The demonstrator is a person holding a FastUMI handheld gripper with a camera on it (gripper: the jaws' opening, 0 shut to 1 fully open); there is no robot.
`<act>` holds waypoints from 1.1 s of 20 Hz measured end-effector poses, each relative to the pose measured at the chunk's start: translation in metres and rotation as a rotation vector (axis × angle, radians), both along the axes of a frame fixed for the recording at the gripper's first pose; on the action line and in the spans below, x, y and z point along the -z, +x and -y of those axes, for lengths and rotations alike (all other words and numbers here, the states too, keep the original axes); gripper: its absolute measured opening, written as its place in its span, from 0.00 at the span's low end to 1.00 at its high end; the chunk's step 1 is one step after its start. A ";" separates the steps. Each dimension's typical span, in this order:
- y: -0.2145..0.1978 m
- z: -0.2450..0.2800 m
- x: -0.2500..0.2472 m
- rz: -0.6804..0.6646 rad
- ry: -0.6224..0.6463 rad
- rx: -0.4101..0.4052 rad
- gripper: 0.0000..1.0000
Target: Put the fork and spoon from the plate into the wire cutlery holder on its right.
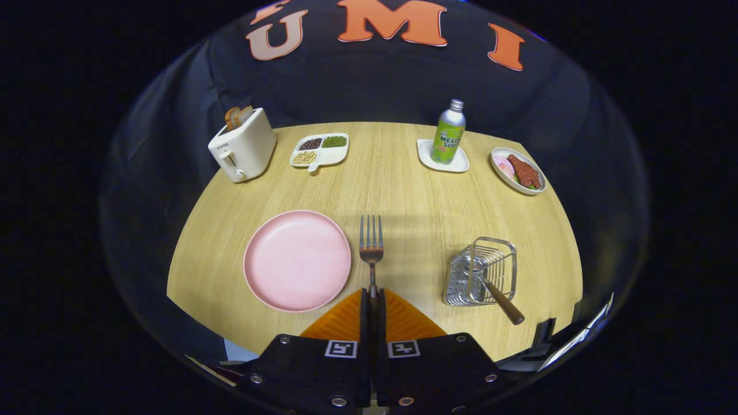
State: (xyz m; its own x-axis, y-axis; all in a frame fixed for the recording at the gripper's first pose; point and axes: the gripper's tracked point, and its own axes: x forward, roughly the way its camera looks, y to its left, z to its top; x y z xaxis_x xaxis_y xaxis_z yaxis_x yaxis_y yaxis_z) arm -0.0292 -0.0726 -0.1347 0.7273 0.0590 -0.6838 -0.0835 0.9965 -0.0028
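The gripper (372,295) is clamping its 2 fingers on the handle of a fork (371,245), tines pointing ahead, between an empty pink plate (297,259) and the wire cutlery holder (481,271), where a spoon (490,286) is leaning, handle sticking out.

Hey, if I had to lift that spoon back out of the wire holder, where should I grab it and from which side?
Probably by the brown handle, which sticks out over the wire holder's near rim, leaning toward the gripper. Come from the near side above the rim; the bowl sits down inside the wires. The gripper is now shut on the fork, so that goes first.
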 end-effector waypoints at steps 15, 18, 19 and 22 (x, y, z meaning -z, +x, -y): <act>-0.018 0.114 -0.024 -0.124 -0.054 0.104 0.05; -0.015 0.125 -0.019 -0.173 -0.047 0.106 0.05; -0.015 0.129 -0.017 -0.197 -0.063 0.095 0.05; -0.011 0.137 -0.012 -0.252 -0.109 0.062 0.05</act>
